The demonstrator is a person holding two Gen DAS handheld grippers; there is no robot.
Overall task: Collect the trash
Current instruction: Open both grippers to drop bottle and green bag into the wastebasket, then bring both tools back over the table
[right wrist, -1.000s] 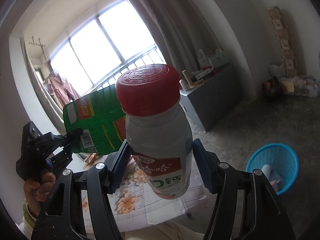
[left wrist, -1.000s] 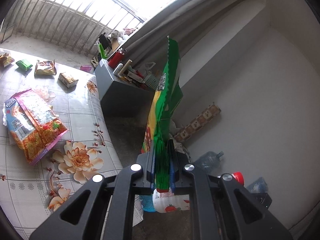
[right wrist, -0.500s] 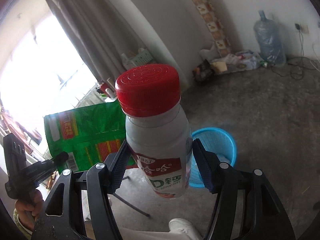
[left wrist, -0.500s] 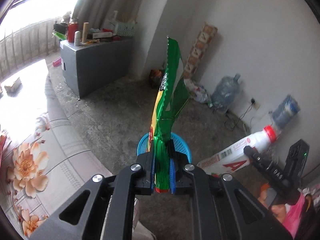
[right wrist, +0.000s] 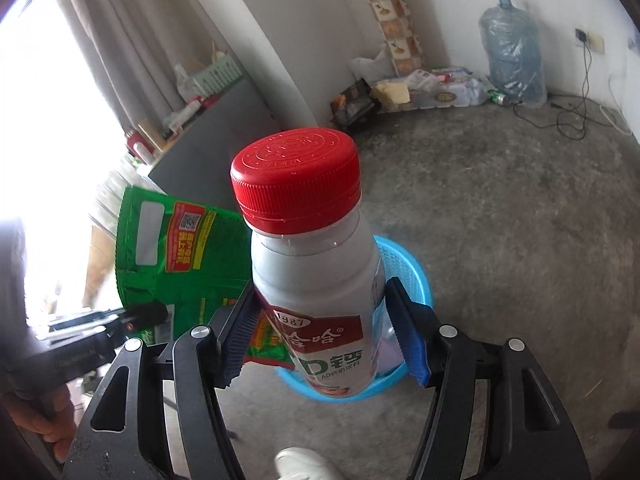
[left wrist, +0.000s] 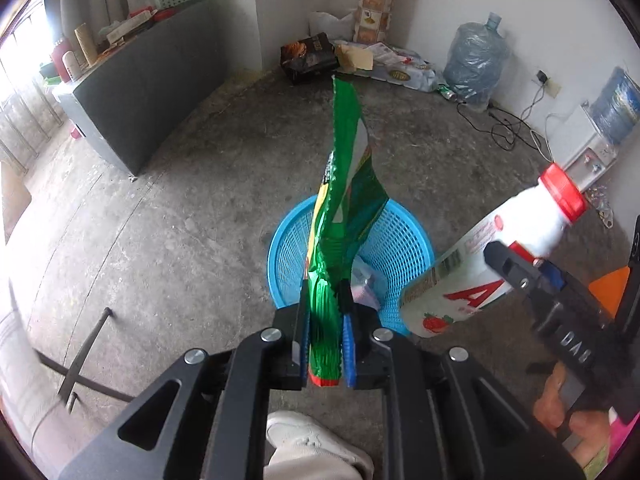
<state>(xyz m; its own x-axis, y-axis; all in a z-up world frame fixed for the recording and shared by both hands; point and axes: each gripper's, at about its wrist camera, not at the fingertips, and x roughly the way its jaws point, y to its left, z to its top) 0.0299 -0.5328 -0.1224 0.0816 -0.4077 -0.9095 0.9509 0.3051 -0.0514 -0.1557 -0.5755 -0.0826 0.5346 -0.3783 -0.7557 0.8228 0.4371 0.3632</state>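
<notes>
My left gripper (left wrist: 325, 300) has a green snack wrapper (left wrist: 344, 200) standing up between its blue pads, directly over the blue mesh basket (left wrist: 280, 248) on the floor. Its jaws are opening, and the wrapper still fills the gap. My right gripper (right wrist: 320, 296) is shut on a white drink bottle with a red cap (right wrist: 316, 280), held just right of the basket (right wrist: 416, 276). The left wrist view shows that bottle (left wrist: 480, 264) tilted beside the basket's rim. Some trash lies inside the basket, mostly hidden by the wrapper.
A grey cabinet (left wrist: 152, 80) with clutter on top stands at the back left. Packaging and a large water jug (left wrist: 476, 60) line the far wall, with cables (left wrist: 504, 120) on the concrete floor. A metal table frame (left wrist: 80, 368) and a person's white shoe (left wrist: 304, 436) are close below.
Both grippers swung away from the flowered table and down toward the floor. The blue basket moved from the edge of view to right beneath the wrapper and bottle.
</notes>
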